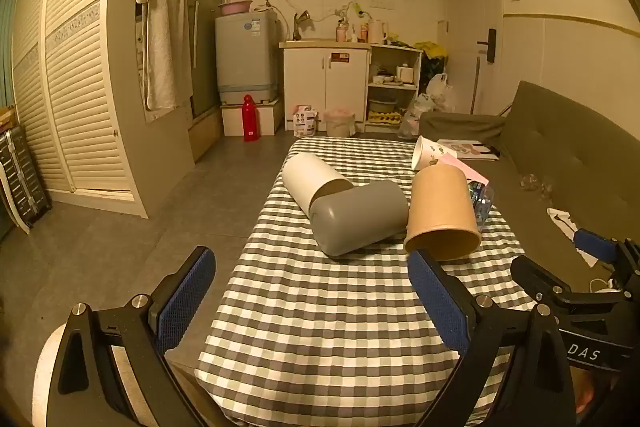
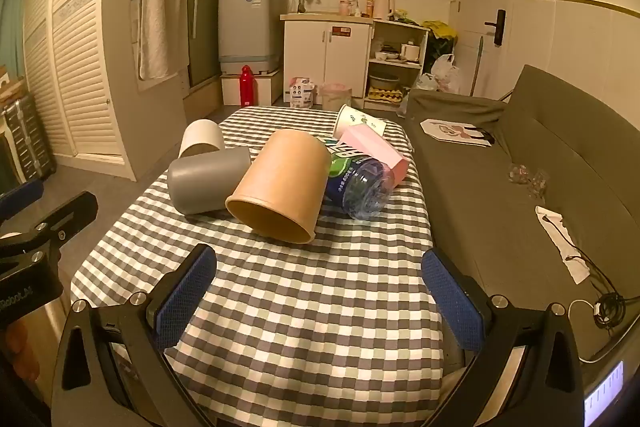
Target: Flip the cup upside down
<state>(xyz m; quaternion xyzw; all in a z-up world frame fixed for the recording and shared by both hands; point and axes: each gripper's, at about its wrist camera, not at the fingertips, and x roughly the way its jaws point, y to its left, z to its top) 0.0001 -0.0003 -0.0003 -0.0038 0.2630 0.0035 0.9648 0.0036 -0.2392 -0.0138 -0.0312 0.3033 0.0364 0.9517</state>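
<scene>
Cup [image 2: 280, 183] fronting bottle [image 2: 362, 187], right view only.

Four cups [image 2: 280, 183] on side, one bottle [image 2: 360, 187], one pink box [image 2: 376, 147].

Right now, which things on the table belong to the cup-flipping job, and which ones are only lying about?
For the job:
- brown cup, on its side
- grey cup, on its side
- white cup, on its side
- printed cup, on its side
- left gripper, open
- right gripper, open

Lying about:
- bottle
- pink box
</scene>
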